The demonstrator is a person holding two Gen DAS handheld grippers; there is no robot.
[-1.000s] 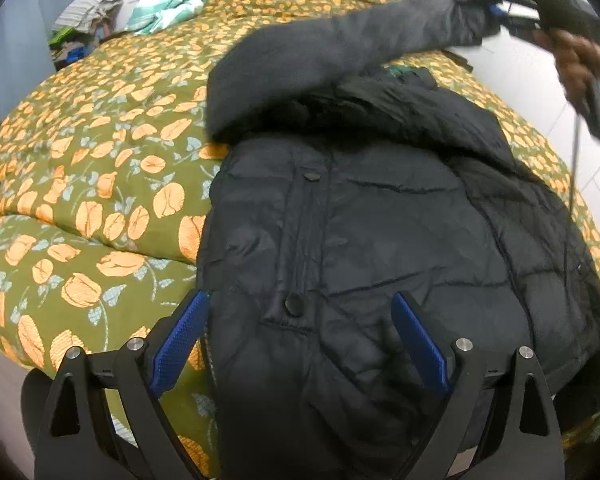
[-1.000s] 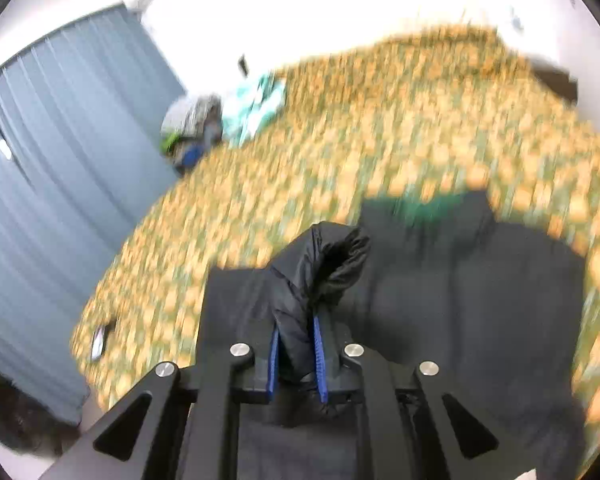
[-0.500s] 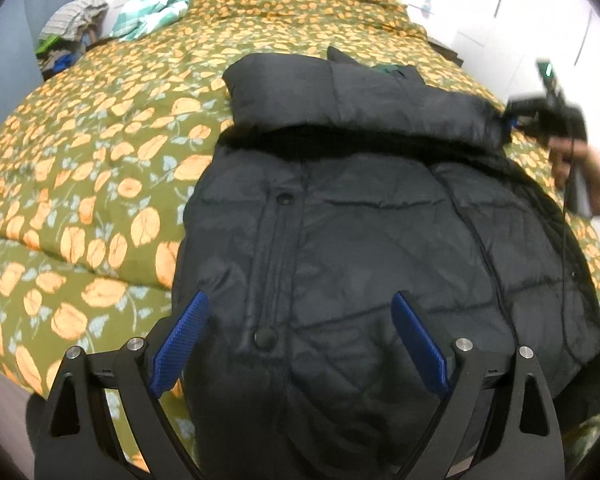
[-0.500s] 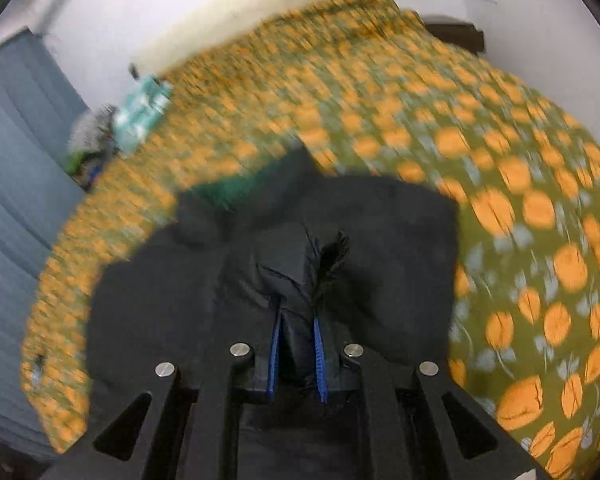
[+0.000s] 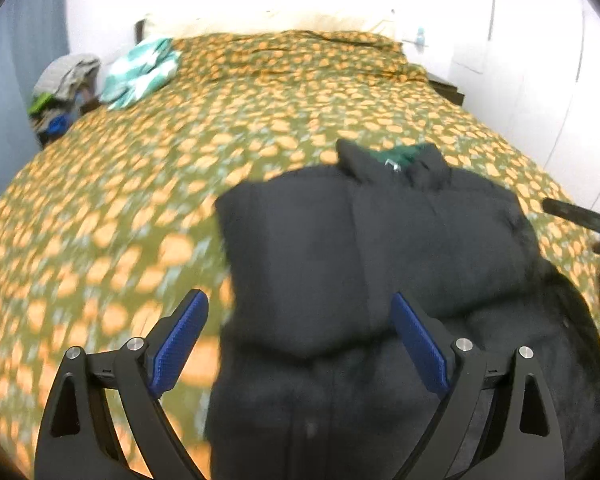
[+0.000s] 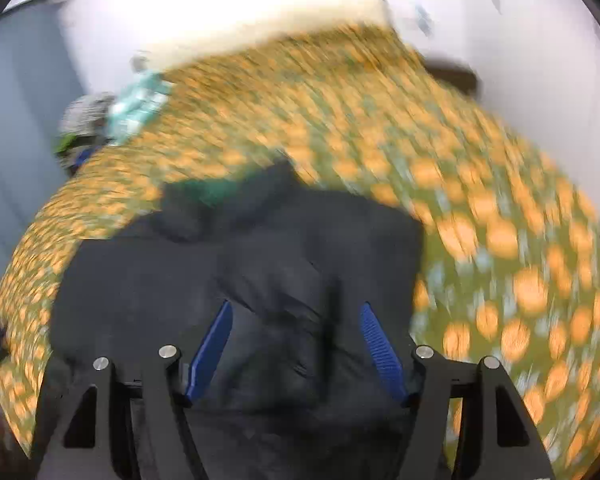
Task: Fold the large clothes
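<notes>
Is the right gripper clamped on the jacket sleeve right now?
No, the right gripper has its jaws apart and opening, its blue pads clear of the black jacket.

Black jacket (image 5: 340,248): soft padded cloth, matt with a faint sheen, puffy and quilted; green lining (image 5: 400,154) shows at the collar. Bedspread (image 5: 148,184) under it is printed cloth, matt, orange on olive, lightly rumpled. Left gripper (image 5: 300,336): matt black plastic frame, ribbed blue pads (image 5: 180,340), shiny metal pins (image 5: 135,344). Right gripper (image 6: 296,344): same black plastic, ribbed blue pads (image 6: 374,340), bright metal pins (image 6: 424,351). Folded teal-and-white cloth (image 5: 140,72) at the far corner. Wall (image 5: 520,40) smooth, pale.
</notes>
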